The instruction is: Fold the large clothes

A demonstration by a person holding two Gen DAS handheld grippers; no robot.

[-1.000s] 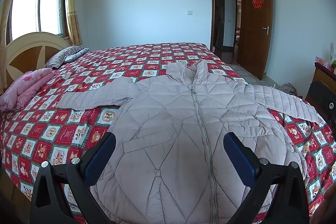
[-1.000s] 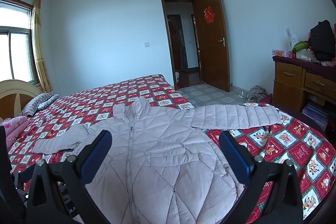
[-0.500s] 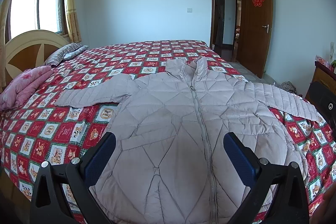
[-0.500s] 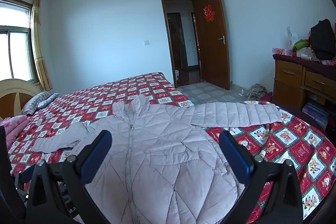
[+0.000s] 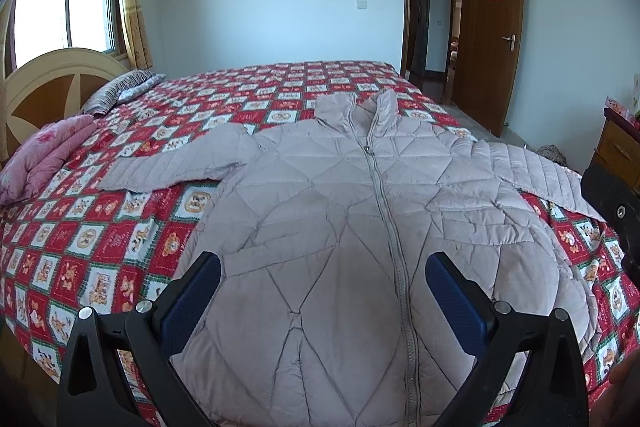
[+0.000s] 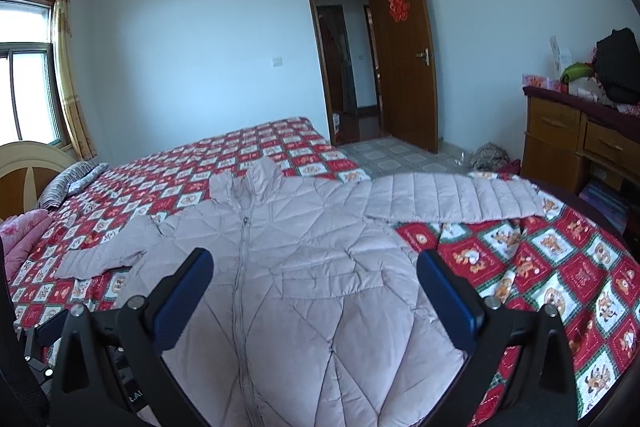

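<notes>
1. Left gripper [image 5: 322, 285], in the left wrist view, hangs with its blue-padded fingers [image 5: 192, 301] spread wide apart and empty above the lower front of the jacket [image 5: 360, 211]. That pale quilted jacket lies flat and zipped up on the red patterned bedspread [image 5: 80, 227], sleeves out to both sides (collar toward the far wall).

2. Right gripper [image 6: 314, 285], in the right wrist view, is likewise wide apart and holds nothing, over the jacket's hem side. One sleeve [image 6: 452, 197] reaches toward the wooden dresser [image 6: 560, 139].

Bed [image 5: 120, 227] in red patchwork cover, jacket [image 5: 340, 227], pink quilt [image 5: 44, 155], striped pillow [image 5: 120, 91]
</notes>
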